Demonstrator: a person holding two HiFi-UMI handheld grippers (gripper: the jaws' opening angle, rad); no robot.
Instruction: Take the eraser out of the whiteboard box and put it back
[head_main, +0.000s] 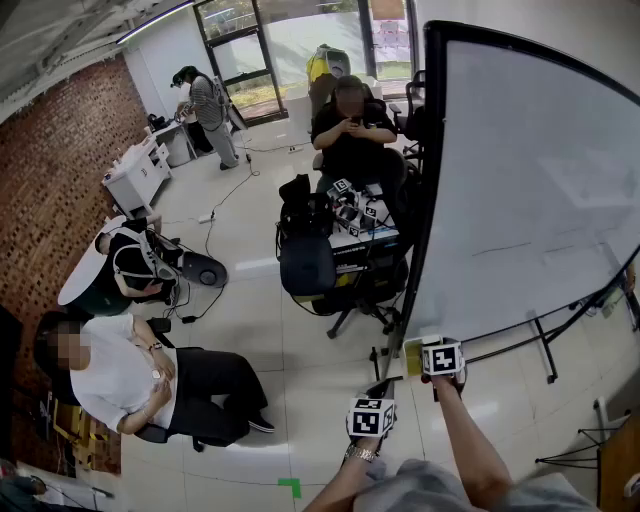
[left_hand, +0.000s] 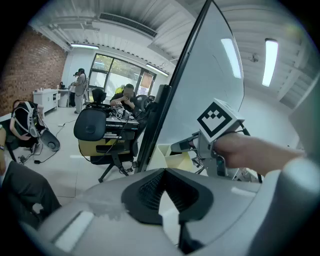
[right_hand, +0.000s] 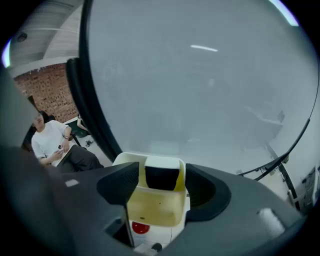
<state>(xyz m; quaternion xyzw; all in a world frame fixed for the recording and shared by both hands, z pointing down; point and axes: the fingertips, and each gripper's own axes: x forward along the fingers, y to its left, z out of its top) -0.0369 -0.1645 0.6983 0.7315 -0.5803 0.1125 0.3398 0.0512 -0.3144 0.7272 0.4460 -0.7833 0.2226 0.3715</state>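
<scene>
A pale yellow box (right_hand: 155, 209) hangs at the whiteboard's lower left corner. The eraser (right_hand: 162, 178) stands in it, white back up and black felt facing me. My right gripper (right_hand: 162, 170) points down at the box, open wide, one jaw on each side of the box, and the pads do not press on the eraser. In the head view the box (head_main: 411, 354) sits just left of the right gripper's marker cube (head_main: 442, 358). My left gripper (left_hand: 166, 186) is shut and empty. It hangs lower left of the box (left_hand: 172, 158) and apart from it.
The whiteboard (head_main: 530, 180) fills the right side, and its stand legs (head_main: 545, 350) reach across the floor. An office chair loaded with gear (head_main: 310, 265) stands left of the board. People sit at the back (head_main: 350, 125) and lower left (head_main: 130, 375). A red-capped item (right_hand: 140, 228) shows below the box.
</scene>
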